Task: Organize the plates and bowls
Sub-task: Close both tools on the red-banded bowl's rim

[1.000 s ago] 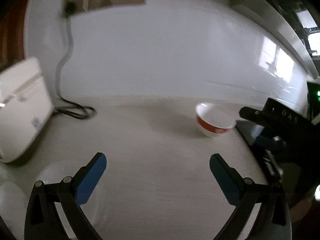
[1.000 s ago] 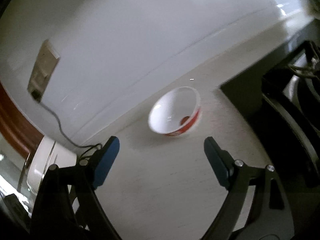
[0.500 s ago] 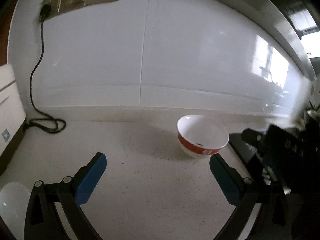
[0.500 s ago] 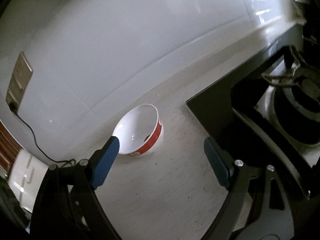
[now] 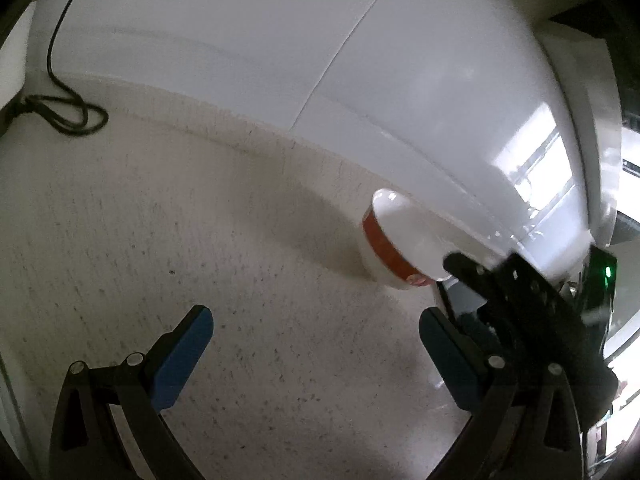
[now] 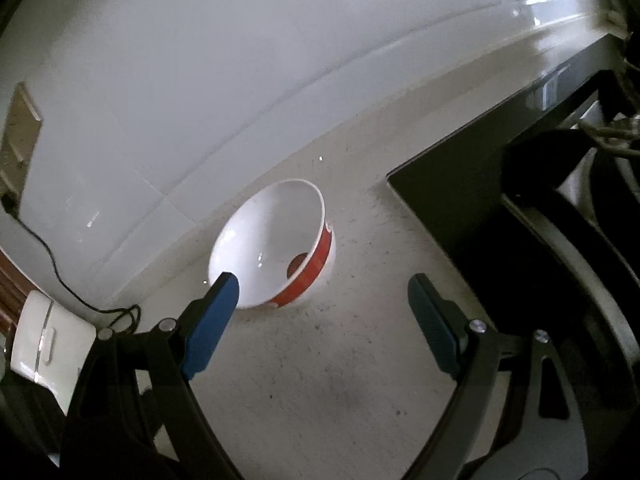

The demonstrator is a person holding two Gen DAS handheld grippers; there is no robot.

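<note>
Now both grippers hang wide and empty over the counter (image 6: 320, 380), near one bowl (image 6: 276, 240).

Seen from the right wrist, the white bowl with a red band sits on the counter close to the wall (image 6: 200, 80), just left of the black stove (image 6: 500, 220); the right gripper (image 6: 324, 316) has its blue pads spread, the left pad's tip overlapping the bowl's rim in view, contact unclear. From the left wrist, the left gripper (image 5: 316, 352) is equally spread, the bowl (image 5: 400, 240) ahead to its right. A cord (image 5: 60, 92) lies far left.
</note>
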